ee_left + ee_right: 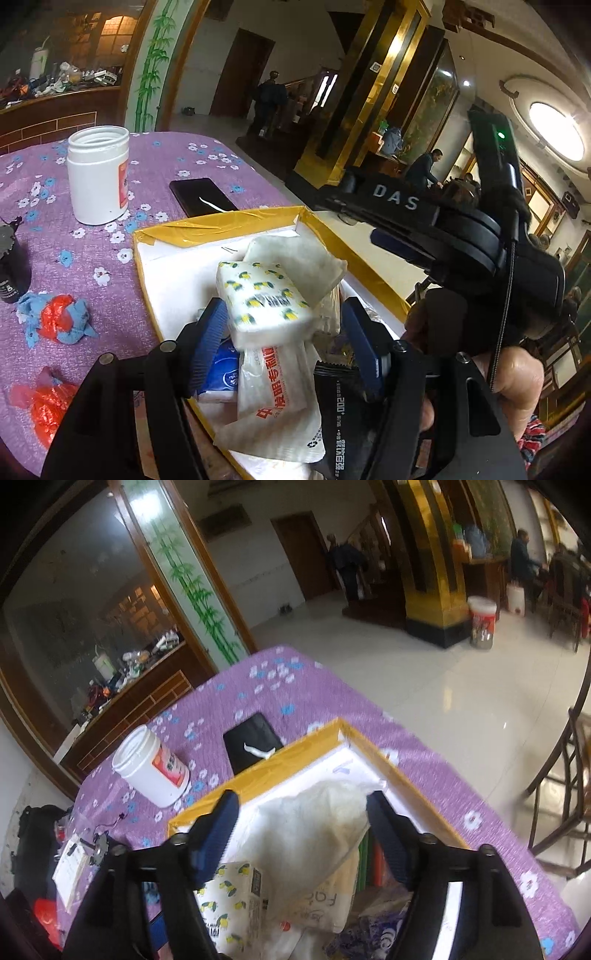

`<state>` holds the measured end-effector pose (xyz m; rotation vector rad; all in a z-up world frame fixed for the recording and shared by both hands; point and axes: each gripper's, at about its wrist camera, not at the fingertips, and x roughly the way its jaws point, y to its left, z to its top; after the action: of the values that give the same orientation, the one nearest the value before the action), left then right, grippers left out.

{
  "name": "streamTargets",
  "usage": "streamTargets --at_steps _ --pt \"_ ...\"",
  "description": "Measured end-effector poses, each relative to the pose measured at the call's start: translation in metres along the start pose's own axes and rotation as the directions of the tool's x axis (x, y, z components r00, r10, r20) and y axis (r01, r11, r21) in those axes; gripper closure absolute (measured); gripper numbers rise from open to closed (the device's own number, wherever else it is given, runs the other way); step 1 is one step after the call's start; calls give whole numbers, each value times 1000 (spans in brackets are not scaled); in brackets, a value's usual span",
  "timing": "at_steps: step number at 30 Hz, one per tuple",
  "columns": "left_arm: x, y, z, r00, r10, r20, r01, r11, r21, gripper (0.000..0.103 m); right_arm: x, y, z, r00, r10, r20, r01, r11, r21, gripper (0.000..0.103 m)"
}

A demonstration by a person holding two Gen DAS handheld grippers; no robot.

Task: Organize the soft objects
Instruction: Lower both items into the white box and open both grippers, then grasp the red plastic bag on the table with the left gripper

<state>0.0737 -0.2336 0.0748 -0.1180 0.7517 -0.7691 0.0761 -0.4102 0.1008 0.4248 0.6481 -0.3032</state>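
Purple flowered cloth covers the desk (332, 701), and on it sits a shallow box (343, 243) with yellow walls and a white lining, holding the soft things.

Seen from its own camera, the left gripper (288, 325) points down over the box's near end. Its blue fingers (208, 343) are spread and flank a tissue pack (264, 301) printed with small lemons; whether the pads touch the pack I cannot tell. The pack lies on top of a heap: a white pouch with red lettering (275, 387), a blue-and-white packet (221, 374) and a black sachet (338, 402). A white padded bag (299, 266) lies just behind the pack.

The right gripper (303, 834) comes in from the box's right side, tilted down, with a hand (517, 376) wrapped around its handle. Its fingers (218, 830) stand wide apart on either side of the white padded bag (317, 827), which rests in the box with the lemon tissue pack (229, 897) beside it. No pad clearly presses on the bag.

The box's far corner (341, 725) and most of its white floor on the left side are bare. Beyond the far wall a black phone (203, 197) lies flat, touching or nearly touching the box. A white jar (98, 173) stands open near the phone. Left of the box, two crumpled bundles, blue-and-red (55, 319) and red (44, 402), lie on the cloth. The desk's right edge runs just beside the box, with tiled floor (461, 686) below.
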Motion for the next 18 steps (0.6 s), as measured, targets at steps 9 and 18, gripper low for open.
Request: streamTargets --at_steps 9,18 --pt "-46 12 10 998 55 35 -54 998 -15 39 -15 -11 3 990 93 105 -104 988 111 21" --pt "-95 71 -3 988 155 21 -153 984 -94 39 -26 4 2 987 39 155 -41 999 9 4"
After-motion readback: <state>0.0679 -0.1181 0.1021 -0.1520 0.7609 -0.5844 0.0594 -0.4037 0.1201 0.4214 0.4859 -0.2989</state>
